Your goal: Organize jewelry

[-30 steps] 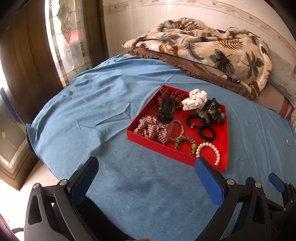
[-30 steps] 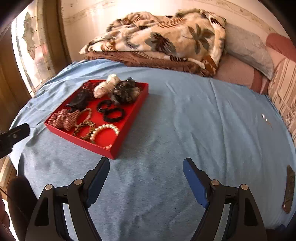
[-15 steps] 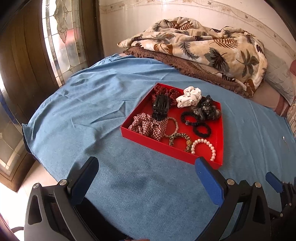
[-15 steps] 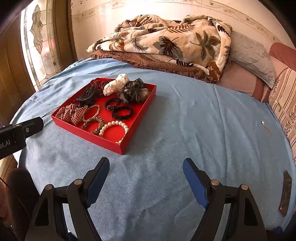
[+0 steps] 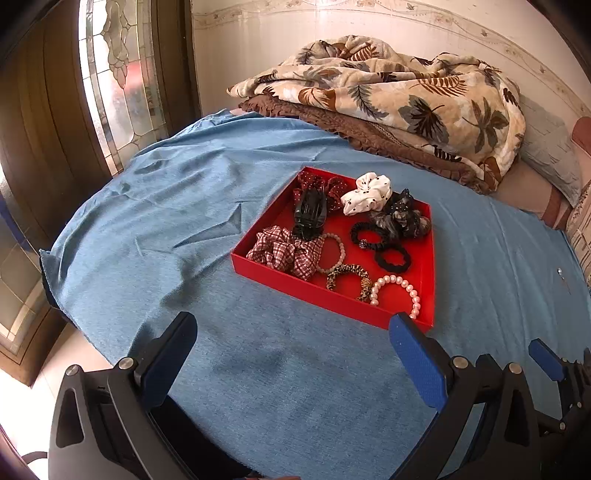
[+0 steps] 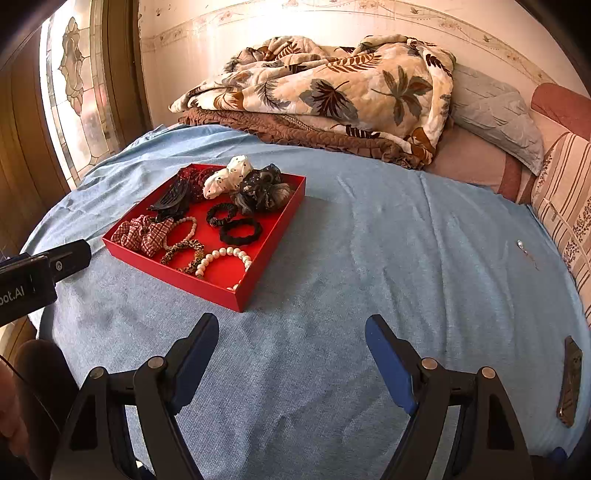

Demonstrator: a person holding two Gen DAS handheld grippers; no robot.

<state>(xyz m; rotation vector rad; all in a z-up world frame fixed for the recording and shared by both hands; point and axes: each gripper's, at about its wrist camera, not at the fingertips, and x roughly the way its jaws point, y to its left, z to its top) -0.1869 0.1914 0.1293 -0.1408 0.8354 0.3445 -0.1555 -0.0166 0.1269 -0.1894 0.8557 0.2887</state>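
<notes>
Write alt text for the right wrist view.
A red tray of hair ties, scrunchies and bead bracelets sits on a blue bedspread, ahead and left of the open, empty right gripper. A leaf-print blanket is heaped behind, and the left gripper shows at the left edge.

Blue bedspread (image 6: 369, 258) on a bed, leaf-print blanket (image 6: 332, 81) against the cream wall (image 6: 258, 22), stained-glass window (image 5: 118, 74) glowing.

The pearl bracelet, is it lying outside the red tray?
No, the pearl bracelet lies inside the red tray, at its near corner.
</notes>
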